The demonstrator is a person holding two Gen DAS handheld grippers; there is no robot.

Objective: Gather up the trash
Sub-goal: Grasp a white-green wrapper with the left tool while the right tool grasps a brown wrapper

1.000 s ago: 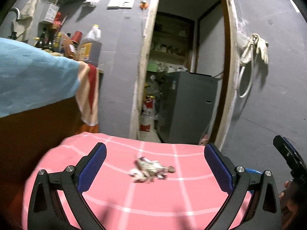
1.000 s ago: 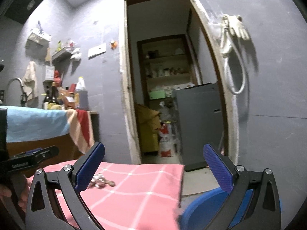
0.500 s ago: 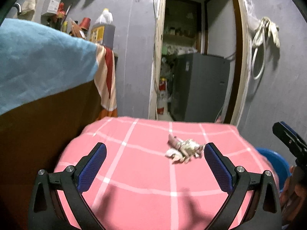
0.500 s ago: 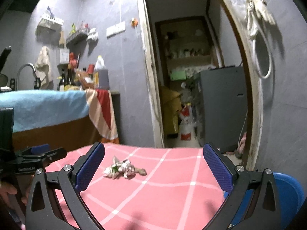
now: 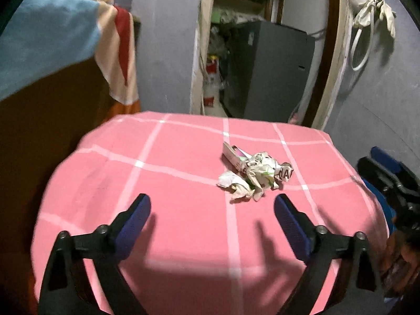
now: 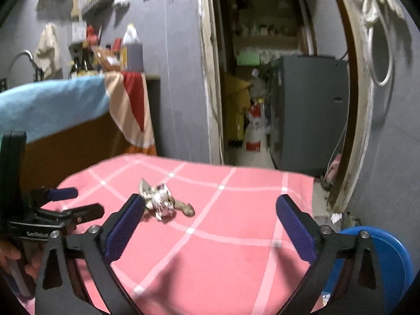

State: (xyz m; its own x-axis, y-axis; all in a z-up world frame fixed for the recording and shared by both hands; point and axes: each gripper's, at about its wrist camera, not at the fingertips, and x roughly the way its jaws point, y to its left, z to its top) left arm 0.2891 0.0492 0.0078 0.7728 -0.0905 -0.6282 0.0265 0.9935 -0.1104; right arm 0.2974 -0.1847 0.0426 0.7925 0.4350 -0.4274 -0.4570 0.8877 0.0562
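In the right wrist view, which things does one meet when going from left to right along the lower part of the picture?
Left gripper → crumpled trash on the pink checked cloth → right gripper, both fingers open → blue bin.

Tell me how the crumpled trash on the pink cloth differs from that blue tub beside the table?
The crumpled trash is a pale, wrinkled wad with printed scraps; the blue tub is smooth, round and one solid colour. The trash lies on top of the pink checked cloth; the tub sits lower, off the table's right edge. The trash shows whole, the tub only partly. Neither is touched by a gripper.
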